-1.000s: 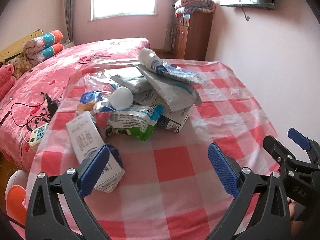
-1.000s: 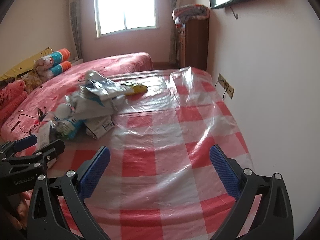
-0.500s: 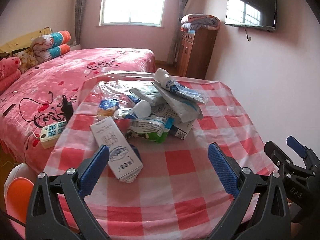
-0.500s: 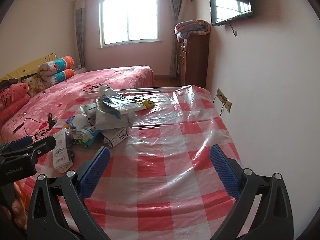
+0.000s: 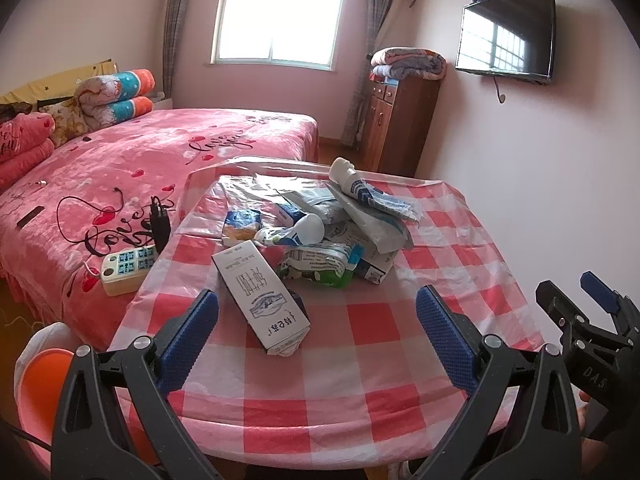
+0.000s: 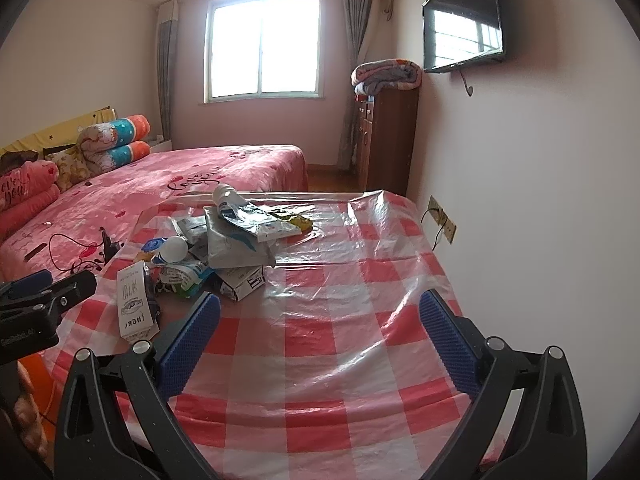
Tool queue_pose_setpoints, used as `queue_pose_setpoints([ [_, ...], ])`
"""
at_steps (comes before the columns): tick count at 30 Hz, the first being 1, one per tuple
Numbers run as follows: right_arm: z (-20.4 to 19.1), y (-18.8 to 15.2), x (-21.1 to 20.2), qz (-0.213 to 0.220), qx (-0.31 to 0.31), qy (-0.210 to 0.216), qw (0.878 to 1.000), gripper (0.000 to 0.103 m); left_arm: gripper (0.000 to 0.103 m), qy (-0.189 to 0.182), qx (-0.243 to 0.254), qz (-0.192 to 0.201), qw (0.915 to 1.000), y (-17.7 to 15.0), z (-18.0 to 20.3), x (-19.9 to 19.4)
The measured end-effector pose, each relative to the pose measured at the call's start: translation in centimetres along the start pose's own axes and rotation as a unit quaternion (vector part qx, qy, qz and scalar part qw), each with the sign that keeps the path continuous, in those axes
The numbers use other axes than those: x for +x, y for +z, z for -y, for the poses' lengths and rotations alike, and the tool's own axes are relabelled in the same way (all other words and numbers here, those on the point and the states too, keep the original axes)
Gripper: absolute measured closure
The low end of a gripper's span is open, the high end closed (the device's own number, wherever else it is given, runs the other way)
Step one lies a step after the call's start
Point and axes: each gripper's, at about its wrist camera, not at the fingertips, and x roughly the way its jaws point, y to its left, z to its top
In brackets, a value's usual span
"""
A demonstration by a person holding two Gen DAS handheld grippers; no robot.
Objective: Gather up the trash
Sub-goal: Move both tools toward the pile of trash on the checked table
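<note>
A heap of trash lies on the red-checked table (image 5: 372, 320) (image 6: 320, 340). Nearest is a flat white carton (image 5: 260, 292) (image 6: 134, 300). Behind it lie a green-and-white pouch (image 5: 320, 264) (image 6: 182, 276), a white bulb-shaped item (image 5: 312, 228) (image 6: 174, 248), a grey mailer bag (image 6: 236, 244), a white bottle (image 5: 346, 176) (image 6: 224, 196) and a yellow wrapper (image 6: 300, 222). My left gripper (image 5: 316, 332) hangs open above the table's near edge, short of the carton. My right gripper (image 6: 320, 336) is open over bare cloth, right of the heap. Both are empty.
A pink bed (image 5: 120, 176) runs along the table's left side, with a power strip (image 5: 128, 264) and cables at its edge. An orange bin (image 5: 36, 392) stands at the lower left. A wooden cabinet (image 5: 396, 124) and a wall TV (image 5: 508, 32) are at the right.
Both grippers have pulled back and risen from the table, so the heap looks smaller and farther away. Both stay open, and nothing on the table moved.
</note>
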Motion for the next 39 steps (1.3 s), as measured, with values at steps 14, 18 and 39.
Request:
queue_pose_setpoints([
  [14, -0.9, -0.2, -0.4, 0.001, -0.017, -0.002, 1.0, 0.005, 0.004, 0.013, -0.015, 0.012, 0.9997, -0.2, -1.3, -1.3],
  [18, -1.2, -0.3, -0.2, -0.001, -0.024, -0.007, 1.0, 0.005, 0.004, 0.016, -0.023, 0.012, 0.9995, -0.3, -1.9, -1.5],
  [39, -1.5, -2.9, 3.5, -0.04, -0.026, 0.014, 0.999, 0.005, 0.004, 0.042, -0.029, -0.017, 0.9985, -1.9, -2.7, 0.9],
])
